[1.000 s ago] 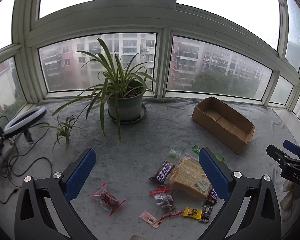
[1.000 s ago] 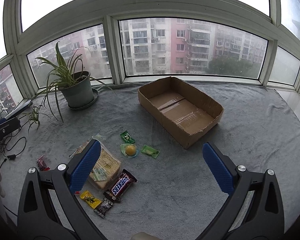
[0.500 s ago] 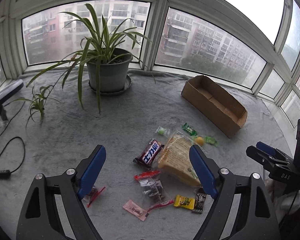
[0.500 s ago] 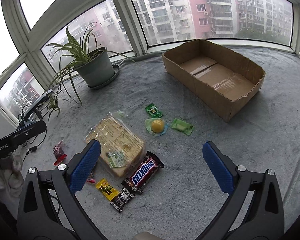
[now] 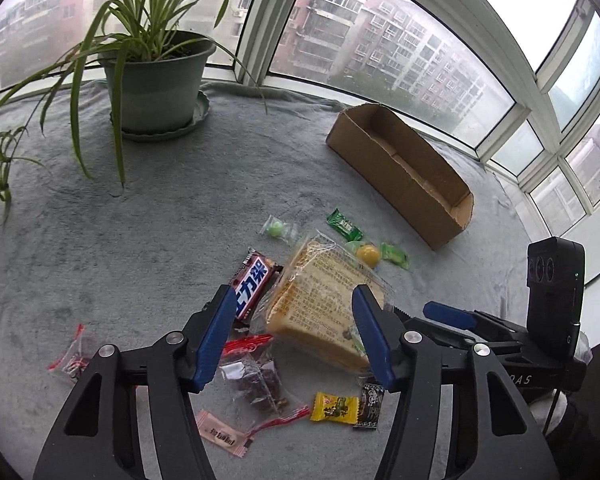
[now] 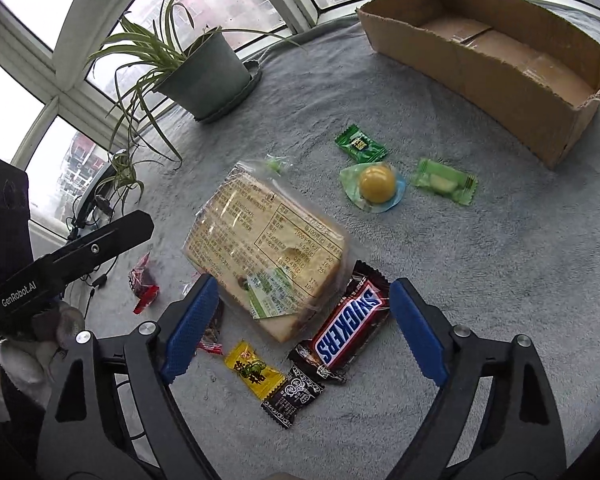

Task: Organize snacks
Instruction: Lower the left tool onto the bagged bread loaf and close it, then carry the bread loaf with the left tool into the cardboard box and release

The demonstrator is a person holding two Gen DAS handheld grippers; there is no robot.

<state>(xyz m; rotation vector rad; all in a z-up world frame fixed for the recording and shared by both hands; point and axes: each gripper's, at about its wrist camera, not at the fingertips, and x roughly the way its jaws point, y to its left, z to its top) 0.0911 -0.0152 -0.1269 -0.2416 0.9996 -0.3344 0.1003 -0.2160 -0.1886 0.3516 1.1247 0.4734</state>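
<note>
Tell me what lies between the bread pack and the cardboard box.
In the right wrist view: a green candy, a yellow ball sweet and a pale green sweet on grey cloth, between bread pack and cardboard box.

Brown Snickers bar (image 6: 350, 322) with blue-and-white lettering, yellow candy (image 6: 254, 369), black patterned candy (image 6: 293, 395), green sweets (image 6: 360, 145), grey cloth (image 6: 480, 280), tan box (image 6: 500, 68).

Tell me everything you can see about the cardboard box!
The cardboard box is brown, long and shallow, with an open top and a rough, torn-looking rim. Its floor shows two flaps meeting at a seam, and no snacks are inside. It rests flat on the grey blanket near the window, apart from the snacks, touching nothing else.
</note>
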